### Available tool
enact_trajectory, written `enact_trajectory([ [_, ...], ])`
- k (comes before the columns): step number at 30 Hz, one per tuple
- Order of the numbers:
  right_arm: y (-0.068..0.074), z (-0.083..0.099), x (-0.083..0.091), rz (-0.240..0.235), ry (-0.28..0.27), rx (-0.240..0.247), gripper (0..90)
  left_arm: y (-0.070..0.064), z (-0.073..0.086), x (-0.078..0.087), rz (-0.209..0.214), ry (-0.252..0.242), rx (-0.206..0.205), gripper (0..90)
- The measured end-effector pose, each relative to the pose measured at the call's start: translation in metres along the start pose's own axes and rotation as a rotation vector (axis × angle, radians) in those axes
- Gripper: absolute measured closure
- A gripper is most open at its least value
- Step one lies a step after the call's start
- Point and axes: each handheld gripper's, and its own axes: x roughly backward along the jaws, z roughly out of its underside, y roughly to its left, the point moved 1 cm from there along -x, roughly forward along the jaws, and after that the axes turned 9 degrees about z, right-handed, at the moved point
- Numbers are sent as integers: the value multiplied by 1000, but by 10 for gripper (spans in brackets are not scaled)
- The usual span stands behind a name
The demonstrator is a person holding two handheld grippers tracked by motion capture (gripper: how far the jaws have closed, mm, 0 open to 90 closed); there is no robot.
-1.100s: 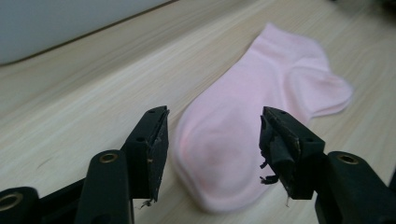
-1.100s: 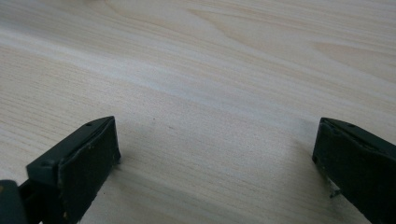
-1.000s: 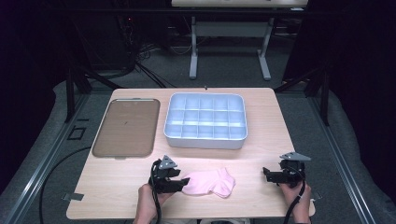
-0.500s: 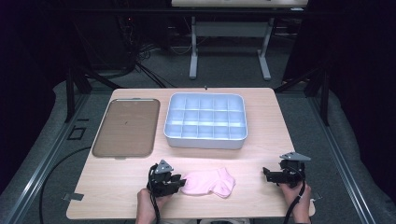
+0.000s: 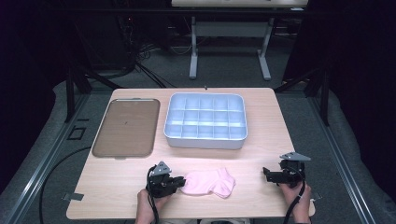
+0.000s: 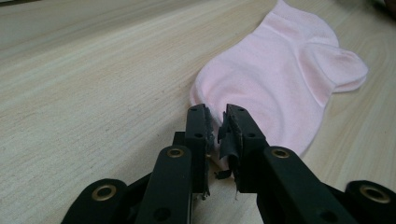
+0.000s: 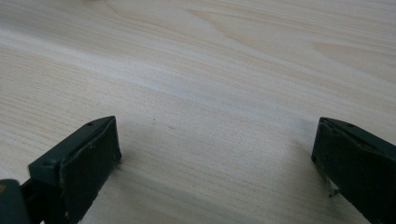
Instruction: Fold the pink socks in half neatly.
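On the wooden table point(image 5: 261, 140) there is one pink sock point(image 5: 208, 182), lying at the near edge. One brown tray point(image 5: 124, 127) sits at the far left, and one white divided box point(image 5: 205, 120) stands to its right, with fifteen compartments in three rows of five. Two grippers are present: the left gripper point(image 5: 175, 182) and the right gripper point(image 5: 268, 173).

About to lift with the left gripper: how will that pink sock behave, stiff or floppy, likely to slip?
The pink sock lies flat and soft on the table, so it will probably hang limp. It looks thin, so likely light. The left gripper pinches just its edge, so the fabric may slip out when tugged.
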Motion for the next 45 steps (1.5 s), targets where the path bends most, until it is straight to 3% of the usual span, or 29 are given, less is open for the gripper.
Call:
enact_trajectory([
  [7, 2, 1, 3, -24, -40, 20, 125, 0, 1, 0, -5, 3, -12, 808],
  [15, 0, 0, 5, -44, -25, 5, 131, -2, 1, 0, -13, -2, -22, 810],
  [19, 8, -3, 24, -85, -74, 3, 125, -3, 1, -1, -23, -4, -28, 809],
  [22, 22, -9, 42, -149, -92, 11, 144, -2, 1, 0, -14, -1, -23, 809],
  [24, 35, -14, 52, -184, -63, 19, 176, -2, 1, 0, -15, -1, -22, 809],
  [28, 69, -19, 60, -231, -14, 74, 293, -2, 1, 0, -15, -2, -23, 809],
  [30, 87, -20, 60, -263, 3, 111, 418, -2, 1, 0, -18, 4, -34, 809],
  [32, 100, -20, 58, -305, 14, 133, 482, -2, 1, 0, -18, 1, -31, 809],
  [37, 124, -21, 48, -324, 57, 139, 597, -2, 1, 0, -14, -2, -23, 806],
  [45, 133, -19, 36, -301, 96, 124, 670, -2, 1, 0, -18, 3, -34, 806],
])
